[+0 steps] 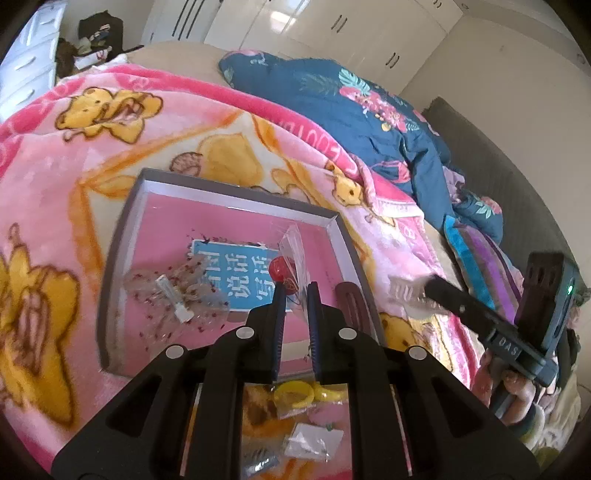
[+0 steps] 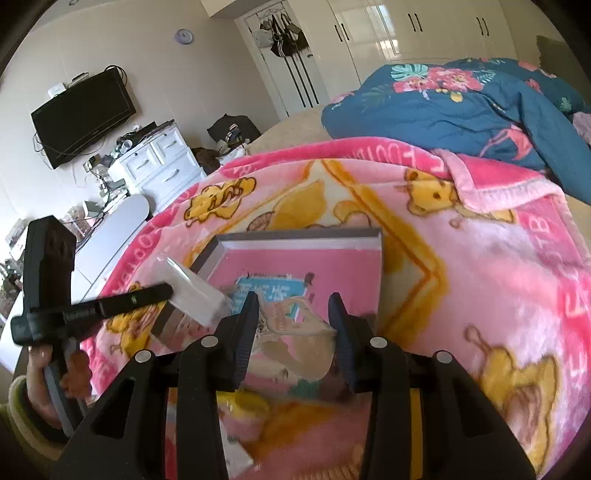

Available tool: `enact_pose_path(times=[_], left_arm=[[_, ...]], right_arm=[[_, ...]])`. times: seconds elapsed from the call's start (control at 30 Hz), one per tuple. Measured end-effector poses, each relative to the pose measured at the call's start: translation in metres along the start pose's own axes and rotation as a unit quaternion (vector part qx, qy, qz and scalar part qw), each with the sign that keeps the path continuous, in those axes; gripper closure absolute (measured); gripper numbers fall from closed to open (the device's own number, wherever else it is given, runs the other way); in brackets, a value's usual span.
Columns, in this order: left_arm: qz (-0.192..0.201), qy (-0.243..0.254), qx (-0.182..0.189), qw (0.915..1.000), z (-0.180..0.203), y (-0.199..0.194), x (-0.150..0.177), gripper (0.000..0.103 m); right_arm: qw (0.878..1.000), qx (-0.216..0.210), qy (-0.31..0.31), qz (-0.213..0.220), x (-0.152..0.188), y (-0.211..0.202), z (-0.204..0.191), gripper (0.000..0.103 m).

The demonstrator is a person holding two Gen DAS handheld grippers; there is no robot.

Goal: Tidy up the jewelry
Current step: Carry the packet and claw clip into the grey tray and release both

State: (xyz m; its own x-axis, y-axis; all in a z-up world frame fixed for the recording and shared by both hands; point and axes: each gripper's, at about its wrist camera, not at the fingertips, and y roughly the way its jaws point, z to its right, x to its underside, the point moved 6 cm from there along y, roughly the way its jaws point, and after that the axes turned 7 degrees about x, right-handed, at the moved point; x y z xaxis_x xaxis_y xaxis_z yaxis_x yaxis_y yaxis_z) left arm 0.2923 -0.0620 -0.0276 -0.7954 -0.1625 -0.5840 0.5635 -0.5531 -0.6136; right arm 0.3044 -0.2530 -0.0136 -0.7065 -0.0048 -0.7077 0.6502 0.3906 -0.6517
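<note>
A shallow grey-rimmed box (image 1: 122,236) with a pink floor lies on the pink bear blanket; it also shows in the right wrist view (image 2: 295,236). My left gripper (image 1: 296,291) is shut on a clear plastic bag (image 1: 295,247) holding a small red piece, held over the box. A speckled clear bag (image 1: 173,295) lies in the box. My right gripper (image 2: 291,306) is shut on a clear bag (image 2: 295,332) with a beige item, above the box. A yellow ring (image 1: 293,395) and small packets (image 1: 310,441) lie on the blanket near me.
A blue floral quilt (image 1: 351,110) is bunched at the bed's far side. A white drawer unit (image 2: 159,166) and a wall television (image 2: 81,110) stand beyond the bed's left edge. White wardrobes (image 2: 406,29) line the back wall.
</note>
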Motion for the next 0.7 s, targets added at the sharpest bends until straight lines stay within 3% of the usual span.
enact_pose_path(times=[0.33,0.5,0.7], left_arm=[[-0.043,0.010,-0.005,0.9990,-0.008,0.043,0.016,0.097],[-0.055,0.003,0.000,0.9985,-0.016,0.053,0.025,0.097],[-0.056,0.002,-0.020,0.9983,-0.026,0.051,0.029,0.097]], right_arm=[[0.999,0.030,-0.004,-0.015,-0.021,0.056,-0.004,0.065],[0.999,0.043,-0.006,-0.033,-0.017,0.080,-0.004,0.065],[0.997,0.069,-0.012,-0.044,-0.008,0.103,-0.003,0.065]])
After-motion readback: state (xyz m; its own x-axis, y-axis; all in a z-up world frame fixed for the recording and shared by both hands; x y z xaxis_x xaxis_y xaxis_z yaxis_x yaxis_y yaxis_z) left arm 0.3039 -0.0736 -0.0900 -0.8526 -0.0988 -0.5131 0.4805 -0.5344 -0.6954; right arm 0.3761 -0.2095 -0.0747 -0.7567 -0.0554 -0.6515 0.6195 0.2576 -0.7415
